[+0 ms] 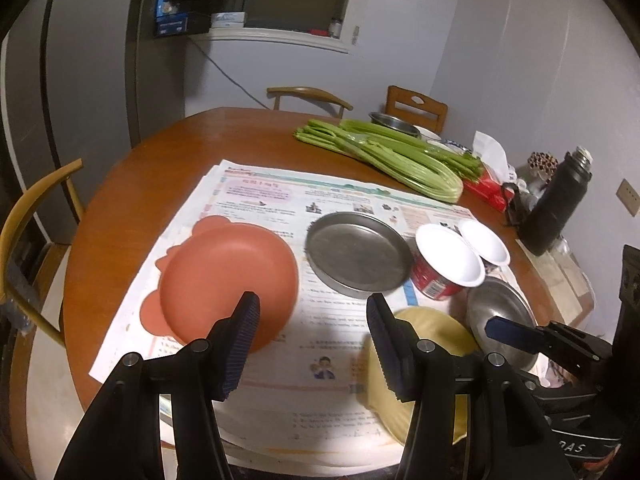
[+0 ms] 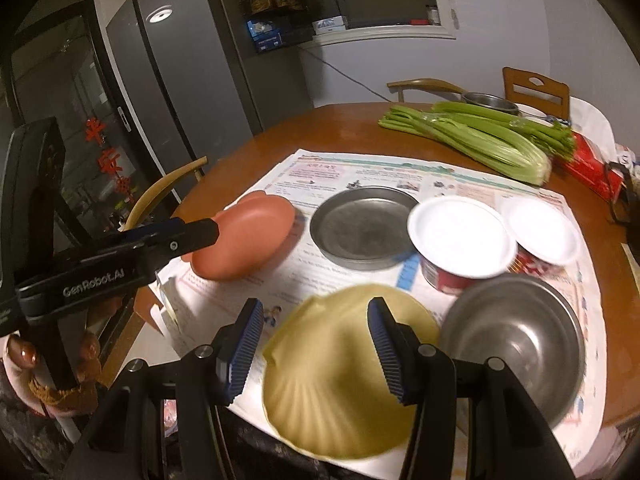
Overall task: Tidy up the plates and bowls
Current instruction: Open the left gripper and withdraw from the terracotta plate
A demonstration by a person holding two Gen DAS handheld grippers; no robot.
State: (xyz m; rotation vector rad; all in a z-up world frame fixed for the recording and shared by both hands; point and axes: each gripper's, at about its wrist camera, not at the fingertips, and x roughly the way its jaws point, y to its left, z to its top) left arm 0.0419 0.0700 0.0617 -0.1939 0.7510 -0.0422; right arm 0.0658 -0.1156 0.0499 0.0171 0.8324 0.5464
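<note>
A red-brown bowl (image 1: 228, 276) rests on a flower-shaped red-brown plate (image 1: 208, 226) at the left of the newspaper. My left gripper (image 1: 312, 340) is open; its left finger overlaps the bowl's near rim. A flat metal plate (image 1: 358, 256) lies in the middle. Two red paper cups (image 1: 448, 264) stand to its right. A yellow shell-shaped plate (image 2: 344, 372) lies at the near edge, beside a steel bowl (image 2: 516, 340). My right gripper (image 2: 314, 344) is open above the shell plate, one finger over it.
Celery (image 1: 384, 152) lies at the back of the round wooden table (image 1: 168, 152), with a metal bowl (image 1: 394, 122), a red tissue pack (image 1: 486, 188) and a black flask (image 1: 556, 200). Chairs (image 1: 36, 216) stand around. A newspaper (image 1: 320, 360) covers the table's near half.
</note>
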